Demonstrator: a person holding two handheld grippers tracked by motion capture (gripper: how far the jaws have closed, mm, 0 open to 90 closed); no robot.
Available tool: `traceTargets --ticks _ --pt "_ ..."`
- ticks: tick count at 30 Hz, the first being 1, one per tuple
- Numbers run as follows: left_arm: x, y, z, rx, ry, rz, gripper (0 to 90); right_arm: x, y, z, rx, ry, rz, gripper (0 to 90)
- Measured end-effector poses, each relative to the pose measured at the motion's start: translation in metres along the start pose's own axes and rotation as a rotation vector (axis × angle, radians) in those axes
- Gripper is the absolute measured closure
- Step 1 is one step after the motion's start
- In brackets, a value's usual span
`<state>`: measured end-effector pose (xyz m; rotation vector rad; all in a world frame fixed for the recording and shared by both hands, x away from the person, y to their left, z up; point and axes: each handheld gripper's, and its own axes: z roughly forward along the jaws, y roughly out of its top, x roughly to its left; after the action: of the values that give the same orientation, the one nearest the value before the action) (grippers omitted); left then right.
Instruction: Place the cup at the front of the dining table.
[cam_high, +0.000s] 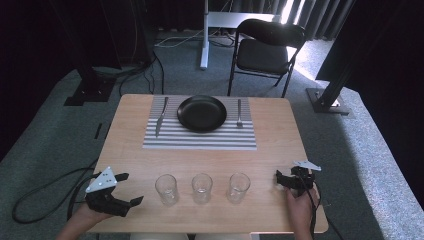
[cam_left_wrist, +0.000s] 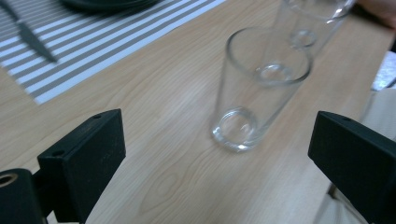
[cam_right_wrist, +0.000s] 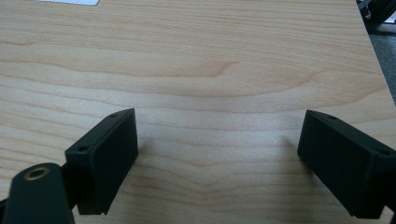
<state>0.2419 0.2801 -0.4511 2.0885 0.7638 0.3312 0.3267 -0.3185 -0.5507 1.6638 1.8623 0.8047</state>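
Three clear, empty drinking glasses are set upright in a row along the near part of the wooden table (cam_high: 280, 130), their long axes vertical and their mouths upward. The left glass (cam_high: 166, 189) is seen just ahead of the left gripper (cam_high: 131, 189), roughly in line with the gap between its jaws; in the left gripper view this glass (cam_left_wrist: 254, 88) is shown with a thick base and walls widening toward the rim. The middle glass (cam_high: 202, 187) stands beyond it, and the right glass (cam_high: 238, 187) is placed near the right gripper (cam_high: 278, 179), off to that gripper's left.

The left gripper's jaws are spread wide and nothing is held between them. The right gripper's jaws are likewise parted wide over bare wood, with nothing gripped.

Farther from both grippers, a striped placemat (cam_high: 200, 137) is laid, on which a black plate (cam_high: 202, 113) is flanked by a knife (cam_high: 161, 117) and a fork (cam_high: 239, 113). A black folding chair (cam_high: 267, 47) is seen beyond the table.
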Motion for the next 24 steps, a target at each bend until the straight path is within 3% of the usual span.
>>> traceTargets --ticks 19,24 --pt "-0.017 0.028 0.01 -0.024 -0.054 0.047 4.5 0.0 0.0 0.0 -0.001 0.0 -0.001 11.7" --pt "-0.021 0.036 0.018 -0.009 -0.064 0.065 4.5 0.0 0.0 0.0 -0.002 0.001 0.0 11.7"
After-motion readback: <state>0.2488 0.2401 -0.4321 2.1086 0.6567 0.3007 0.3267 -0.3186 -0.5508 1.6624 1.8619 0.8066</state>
